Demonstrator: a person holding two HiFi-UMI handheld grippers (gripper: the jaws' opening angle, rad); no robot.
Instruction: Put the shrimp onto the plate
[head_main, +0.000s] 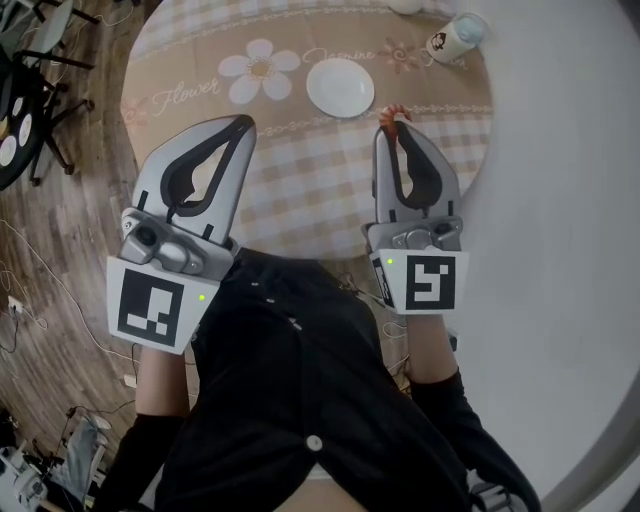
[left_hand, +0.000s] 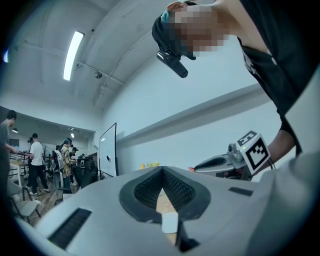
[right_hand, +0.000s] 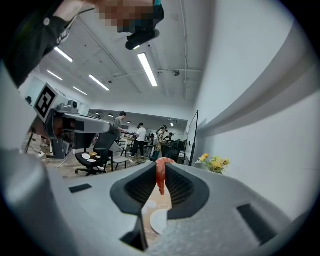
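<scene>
A small orange-red shrimp (head_main: 394, 115) is pinched at the tips of my right gripper (head_main: 392, 122), which is shut on it; in the right gripper view the shrimp (right_hand: 160, 174) hangs between the dark pads. The white round plate (head_main: 340, 87) lies on the patterned tablecloth, just left of and beyond the shrimp; a sliver of the plate (right_hand: 156, 223) shows low between the jaws. My left gripper (head_main: 244, 126) hovers over the table's near left part, its tips together with nothing between them. In its own view the left gripper (left_hand: 162, 170) has its pads meeting.
The round table (head_main: 200, 95) carries a beige checked cloth with flower prints. A white cup (head_main: 452, 40) with a dark print stands at the back right. Wooden floor and black chair legs (head_main: 40, 90) are at the left; a pale wall fills the right side.
</scene>
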